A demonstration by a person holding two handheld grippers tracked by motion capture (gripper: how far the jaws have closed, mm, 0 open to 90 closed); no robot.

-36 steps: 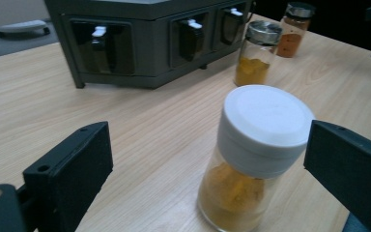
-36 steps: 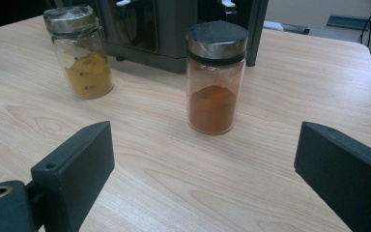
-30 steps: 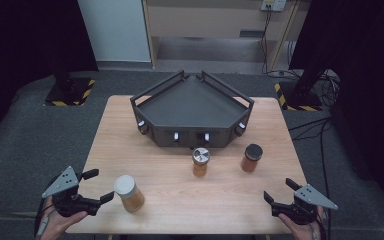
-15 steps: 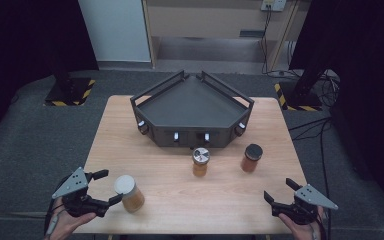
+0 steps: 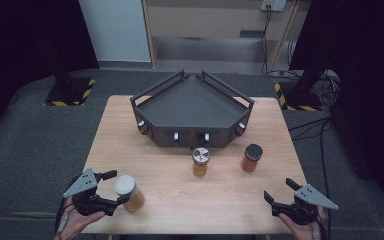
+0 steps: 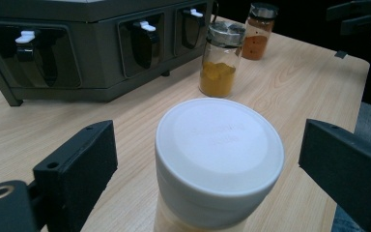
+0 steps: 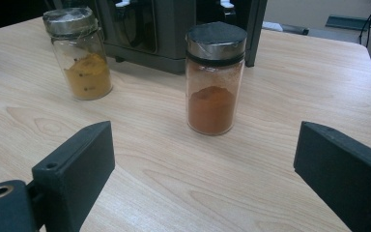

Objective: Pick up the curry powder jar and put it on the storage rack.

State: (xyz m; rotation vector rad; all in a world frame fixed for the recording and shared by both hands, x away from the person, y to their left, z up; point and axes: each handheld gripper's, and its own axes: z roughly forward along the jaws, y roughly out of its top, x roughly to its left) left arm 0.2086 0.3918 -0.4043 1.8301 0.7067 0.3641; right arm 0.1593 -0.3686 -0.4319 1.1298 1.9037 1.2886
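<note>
Straddling the white-lid jar [image 6: 218, 159] at the table's [image 5: 180, 200] near-left corner, left gripper [image 5: 114, 186]: jaws just closing, gaps remain both sides. Right gripper [image 5: 279, 190] jaws apart, empty, near-right corner.

I count three jars on my surface [image 5: 180, 200]. One has a white lid [image 5: 128, 193], one a silver lid [image 5: 200, 161], one a black lid [image 5: 251, 157]. All three stand upright.

There is one dark rack [image 5: 192, 107] at the far side. On its near faces I can make out four white knobs in the high view; I cannot tell whether there are more.

I have two tools: one left tool [image 5: 113, 187] and one right tool [image 5: 280, 189], each with two black jaws and one grey plate on top.

There is one surface, of pale wood.

Beyond it, on the floor, stand two bases with yellow-black stripes.
</note>
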